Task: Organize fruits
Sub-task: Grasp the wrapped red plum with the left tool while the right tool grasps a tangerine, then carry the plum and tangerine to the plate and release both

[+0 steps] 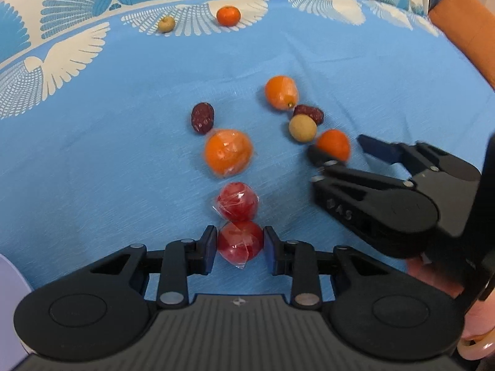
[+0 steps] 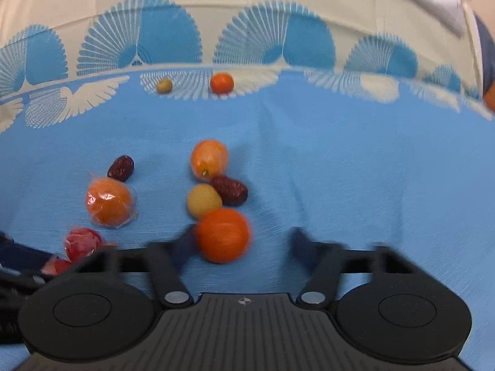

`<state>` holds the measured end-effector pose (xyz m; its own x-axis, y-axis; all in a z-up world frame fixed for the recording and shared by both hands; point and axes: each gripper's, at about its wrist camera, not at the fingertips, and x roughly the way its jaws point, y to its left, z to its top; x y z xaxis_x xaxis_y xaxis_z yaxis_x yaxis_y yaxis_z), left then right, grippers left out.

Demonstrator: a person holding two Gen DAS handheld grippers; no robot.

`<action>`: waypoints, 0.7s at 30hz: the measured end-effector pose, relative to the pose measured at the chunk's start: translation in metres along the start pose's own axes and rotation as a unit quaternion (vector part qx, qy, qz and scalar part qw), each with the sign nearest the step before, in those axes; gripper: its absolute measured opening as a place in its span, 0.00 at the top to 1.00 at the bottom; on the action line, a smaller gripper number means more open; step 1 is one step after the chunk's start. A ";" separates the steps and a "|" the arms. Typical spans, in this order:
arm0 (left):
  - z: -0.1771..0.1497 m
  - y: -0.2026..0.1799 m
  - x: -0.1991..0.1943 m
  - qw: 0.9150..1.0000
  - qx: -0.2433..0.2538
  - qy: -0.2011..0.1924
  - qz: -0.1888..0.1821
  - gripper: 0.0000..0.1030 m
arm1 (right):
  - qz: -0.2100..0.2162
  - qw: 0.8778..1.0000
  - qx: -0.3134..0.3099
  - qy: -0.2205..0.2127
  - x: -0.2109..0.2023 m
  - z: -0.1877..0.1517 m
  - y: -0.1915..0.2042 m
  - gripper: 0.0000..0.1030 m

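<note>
My left gripper [image 1: 240, 244] is shut on a plastic-wrapped red fruit [image 1: 239, 241], low over the blue cloth. A second wrapped red fruit [image 1: 237, 201] lies just beyond it, then a wrapped orange [image 1: 228, 151] and a dark red date [image 1: 202, 117]. My right gripper [image 2: 239, 244] is open, and a small orange [image 2: 222, 235] sits between its fingers, against the left one. It also shows in the left wrist view [image 1: 333, 144]. Just past it lie a tan longan [image 2: 203, 200], another date [image 2: 229, 190] and a wrapped orange fruit [image 2: 208, 158].
A small orange [image 1: 228, 15] and a longan [image 1: 166, 24] lie far back on the cloth's white fan border. An orange-brown object [image 1: 470, 27] stands at the far right. A pale lilac object [image 1: 10, 296] shows at the lower left edge.
</note>
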<state>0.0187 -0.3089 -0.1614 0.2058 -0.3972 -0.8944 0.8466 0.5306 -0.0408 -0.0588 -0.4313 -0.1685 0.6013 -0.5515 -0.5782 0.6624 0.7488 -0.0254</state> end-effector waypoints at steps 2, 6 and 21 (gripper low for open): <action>-0.002 0.002 -0.009 1.000 0.001 -0.001 0.006 0.66 | 0.002 1.000 0.004 -0.005 -0.004 0.000 -0.002 0.62; -0.010 0.011 -0.038 1.000 -0.011 -0.001 0.022 0.66 | 0.001 1.000 0.004 -0.008 -0.016 0.003 -0.003 0.67; -0.089 0.069 -0.171 0.992 -0.090 -0.012 0.089 0.66 | 0.001 0.998 -0.050 -0.045 -0.092 0.013 0.024 0.67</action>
<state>-0.0018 -0.1382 -0.0507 0.3579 -0.3024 -0.8834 0.6951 0.7180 0.0358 -0.0925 -0.3668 -0.1053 0.6434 -0.5773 -0.5027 0.6161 0.7803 -0.1076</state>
